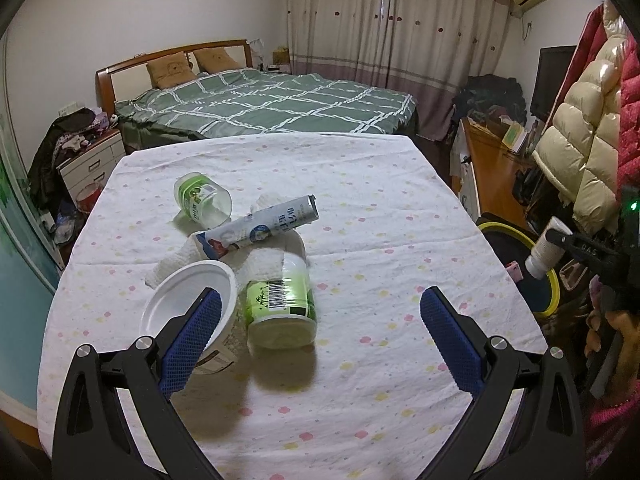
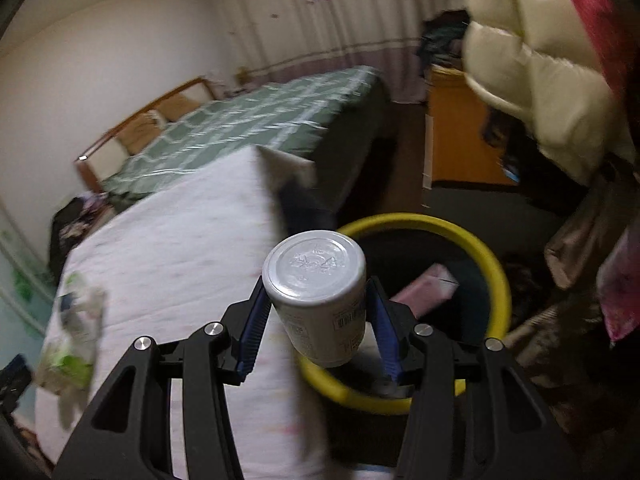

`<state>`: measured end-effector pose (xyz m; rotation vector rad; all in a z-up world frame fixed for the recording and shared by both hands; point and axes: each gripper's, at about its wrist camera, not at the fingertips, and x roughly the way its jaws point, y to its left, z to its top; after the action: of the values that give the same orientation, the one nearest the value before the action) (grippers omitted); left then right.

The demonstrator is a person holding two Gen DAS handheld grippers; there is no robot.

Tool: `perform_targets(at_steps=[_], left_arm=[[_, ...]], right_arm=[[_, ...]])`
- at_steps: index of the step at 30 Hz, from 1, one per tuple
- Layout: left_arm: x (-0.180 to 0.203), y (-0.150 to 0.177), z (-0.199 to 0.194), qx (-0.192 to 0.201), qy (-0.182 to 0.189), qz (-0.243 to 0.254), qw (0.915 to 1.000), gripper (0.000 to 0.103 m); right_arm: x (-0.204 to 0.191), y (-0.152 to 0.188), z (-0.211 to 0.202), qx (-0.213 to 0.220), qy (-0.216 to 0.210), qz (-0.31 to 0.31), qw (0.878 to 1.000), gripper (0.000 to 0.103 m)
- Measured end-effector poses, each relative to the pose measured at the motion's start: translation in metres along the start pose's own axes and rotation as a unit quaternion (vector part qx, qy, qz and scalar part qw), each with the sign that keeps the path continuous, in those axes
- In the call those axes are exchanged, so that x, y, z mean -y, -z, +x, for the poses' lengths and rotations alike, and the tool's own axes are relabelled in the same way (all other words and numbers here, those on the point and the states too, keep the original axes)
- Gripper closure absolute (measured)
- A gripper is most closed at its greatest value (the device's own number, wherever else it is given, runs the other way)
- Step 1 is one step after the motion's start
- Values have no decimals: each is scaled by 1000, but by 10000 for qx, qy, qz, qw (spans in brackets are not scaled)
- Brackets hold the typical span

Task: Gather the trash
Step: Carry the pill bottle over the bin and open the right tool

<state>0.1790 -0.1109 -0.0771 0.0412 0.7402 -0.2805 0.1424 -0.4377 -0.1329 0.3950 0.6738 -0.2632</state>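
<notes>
We hold a white plastic bottle (image 2: 320,300) in our right gripper (image 2: 318,326), its blue pads pressed against both sides of the body. The bottle's flat embossed end faces the camera, and a printed label with a barcode runs down its side. It hangs over the near rim of the yellow-rimmed bin (image 2: 496,272), which stands on the floor just beside the table's right edge; a pink carton (image 2: 430,288) lies inside the dark bin. The right wrist view is blurred, so finer print is unreadable.

Our left gripper (image 1: 320,344) hovers above the table (image 1: 380,208) with its fingers spread wide and nothing between them. Under it, on the flowered white cloth, the rest of the trash lies in a loose pile: a white bowl-shaped cup (image 1: 188,304) tipped on its side partly behind the left finger, a green yoghurt tub (image 1: 280,304) lying just beside it, a crushed blue-and-white tube (image 1: 260,228) resting across a white crumpled towel (image 1: 272,258), and a clear green-labelled jar (image 1: 202,200) on its side farther back.

Beyond the table stands a bed (image 1: 272,100) with a green checked cover, and a cream puffer jacket (image 1: 580,136) hangs close above the bin
</notes>
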Motion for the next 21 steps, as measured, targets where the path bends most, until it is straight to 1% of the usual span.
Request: perform_targets(at_steps=[1, 4, 10, 11, 12, 13, 17, 19, 21], left_arm=[[1, 0, 2, -21, -4, 6, 10000, 5], [5, -1, 6, -76, -23, 47, 10000, 5], [11, -2, 11, -148, -38, 80, 9999, 5], [11, -2, 12, -157, -43, 89, 9998, 5], [12, -2, 13, -164, -45, 96, 9998, 5], [13, -2, 13, -177, -44, 103, 9998, 5], [12, -2, 15, -205, -38, 97, 9997, 5], [8, -3, 14, -193, -54, 42, 9998, 5], [0, -3, 11, -161, -110, -38, 9998, 5]], right_arm=[[19, 2, 12, -88, 199, 133, 9997, 56], [41, 7, 32, -287, 414, 261, 9984, 56], [58, 15, 53, -525, 582, 327, 9964, 55], [59, 16, 55, -528, 616, 326, 9962, 53], [59, 16, 56, -526, 629, 335, 9961, 48], [59, 16, 56, -517, 632, 347, 9961, 47], [54, 15, 47, -401, 682, 294, 9964, 46], [49, 15, 37, -342, 620, 285, 9971, 45], [40, 15, 26, -245, 545, 203, 9980, 41]])
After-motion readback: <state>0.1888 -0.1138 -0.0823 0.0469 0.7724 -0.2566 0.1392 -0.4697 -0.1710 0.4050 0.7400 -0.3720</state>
